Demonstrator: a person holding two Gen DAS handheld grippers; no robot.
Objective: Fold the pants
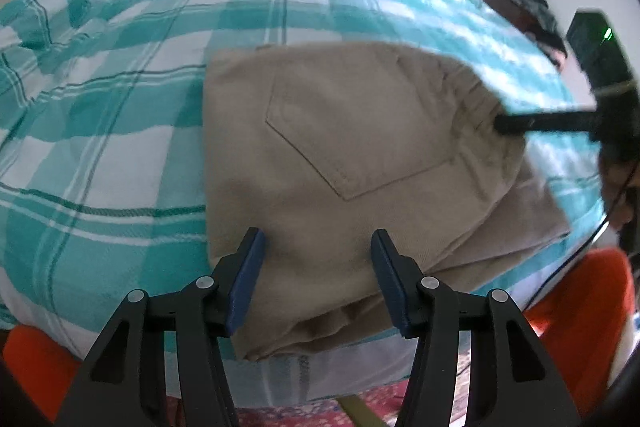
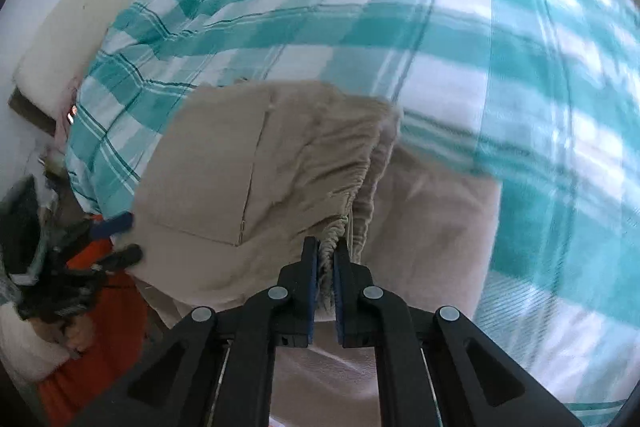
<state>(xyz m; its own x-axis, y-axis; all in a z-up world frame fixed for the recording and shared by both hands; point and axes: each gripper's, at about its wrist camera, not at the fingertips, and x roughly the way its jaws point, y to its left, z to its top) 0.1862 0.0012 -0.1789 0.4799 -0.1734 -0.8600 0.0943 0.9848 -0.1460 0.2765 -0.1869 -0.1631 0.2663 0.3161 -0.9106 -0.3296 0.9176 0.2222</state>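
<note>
**Waistband pinched, near edge not yet gripped**

Nearest the left wrist camera, the left gripper [image 1: 316, 247] is held with its blue pads spread apart over the near edge of the pants [image 1: 360, 147]; cloth is seen between and beneath the pads, but no pressing on it can be made out. The tan pants are laid, already folded into a compact stack with a back pocket [image 1: 348, 131] uppermost, on the near part of a bed covered by a teal checked sheet [image 1: 140, 67]. In the right wrist view, the right gripper [image 2: 326, 255] is pressed together on the gathered elastic waistband [image 2: 352, 187], which is pinched between its pads at the right side of the stack.

The step in hand is judged to be the taking hold of the bundle for a further fold or for squaring it up. For the next move, the left pads would need to be closed on the near edge, so that both grips can be lifted together and the layers kept from sliding apart.
</note>
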